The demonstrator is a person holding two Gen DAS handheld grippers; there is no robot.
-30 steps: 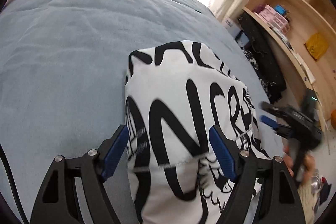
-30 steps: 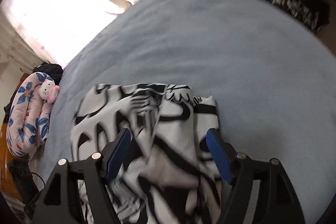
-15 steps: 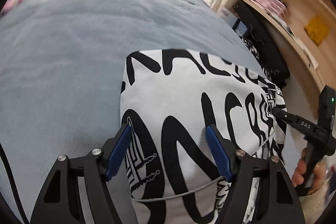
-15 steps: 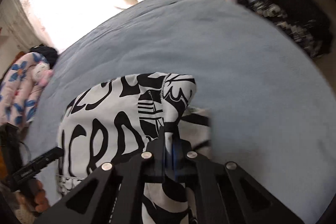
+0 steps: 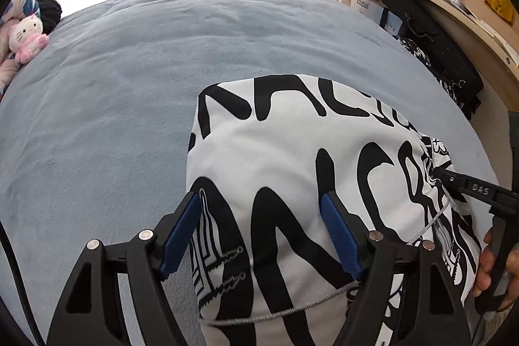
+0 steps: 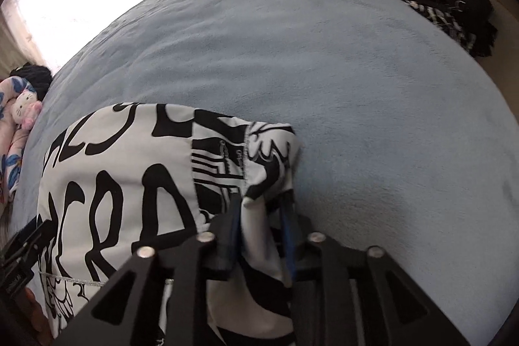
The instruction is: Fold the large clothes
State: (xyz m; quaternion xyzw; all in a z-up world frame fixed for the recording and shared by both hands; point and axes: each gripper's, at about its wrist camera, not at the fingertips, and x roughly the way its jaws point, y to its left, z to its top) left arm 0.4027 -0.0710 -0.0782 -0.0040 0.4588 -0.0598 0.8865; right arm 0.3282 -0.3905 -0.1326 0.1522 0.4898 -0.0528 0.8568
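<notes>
Now the right gripper [image 6: 262, 229], wide a second ago, pinches the garment [image 6: 113, 190], while the left gripper [image 5: 262, 229] stays wide.

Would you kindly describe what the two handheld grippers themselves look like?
Both are matte black plastic. The left gripper has open triangular cut-outs, silver rivets, blue pads inside its fingers and a black cable at its left. The right gripper matches; white "DAS" lettering marks its finger.
</notes>
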